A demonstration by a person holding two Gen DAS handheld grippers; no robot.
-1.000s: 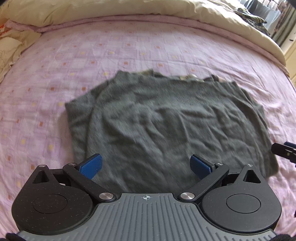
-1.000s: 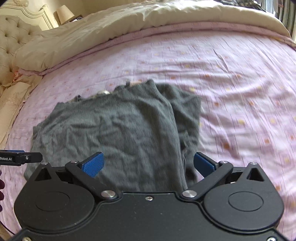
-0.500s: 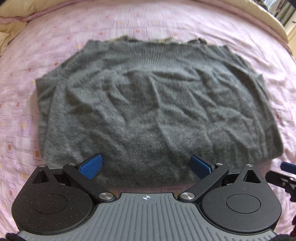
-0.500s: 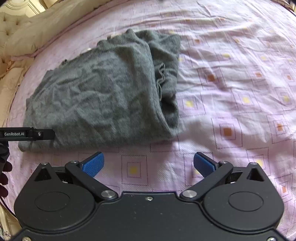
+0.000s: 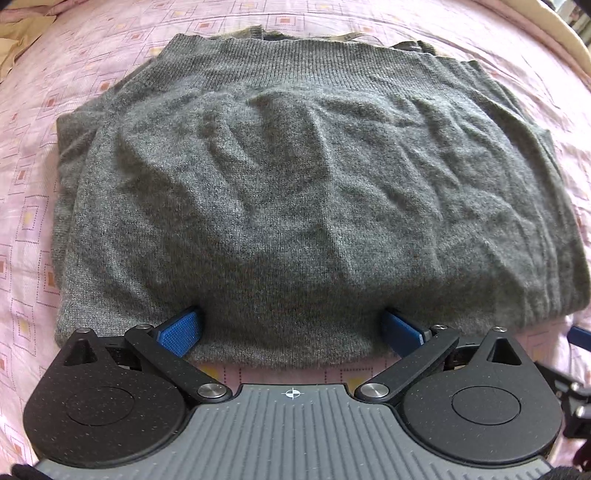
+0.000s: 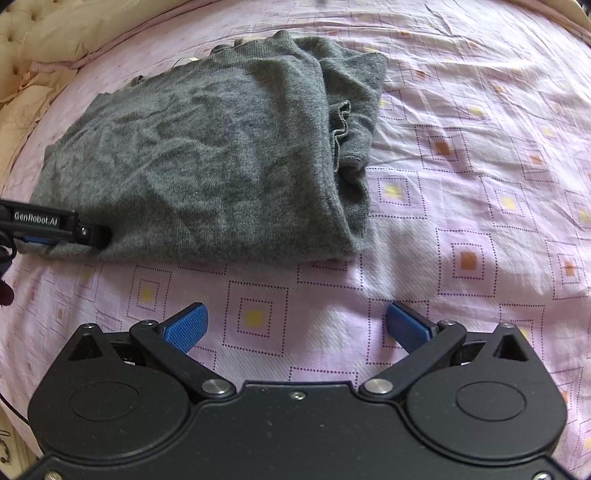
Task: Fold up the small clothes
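A grey knitted sweater point(image 5: 314, 192) lies folded on the pink patterned bedsheet point(image 5: 33, 122), sleeves tucked in. My left gripper point(image 5: 291, 326) is open and low over the sweater's near edge, its blue pads point(image 5: 179, 332) astride the hem with fabric between them. In the right wrist view the sweater point(image 6: 207, 162) lies at upper left. My right gripper point(image 6: 297, 326) is open above bare sheet in front of the sweater's near right corner, holding nothing. The left gripper's side point(image 6: 55, 225) shows at the left edge, touching the sweater's near left corner.
A cream duvet point(image 6: 59, 33) and a tufted headboard border the far left of the bed. Bare pink sheet point(image 6: 480, 184) spreads to the right of the sweater. A ruffled cuff point(image 6: 340, 122) sticks out along the sweater's right fold.
Both grippers have dropped down and closer to the bed. The left one has moved in onto the sweater's near hem; the right has drawn back off the sweater to the bare sheet.
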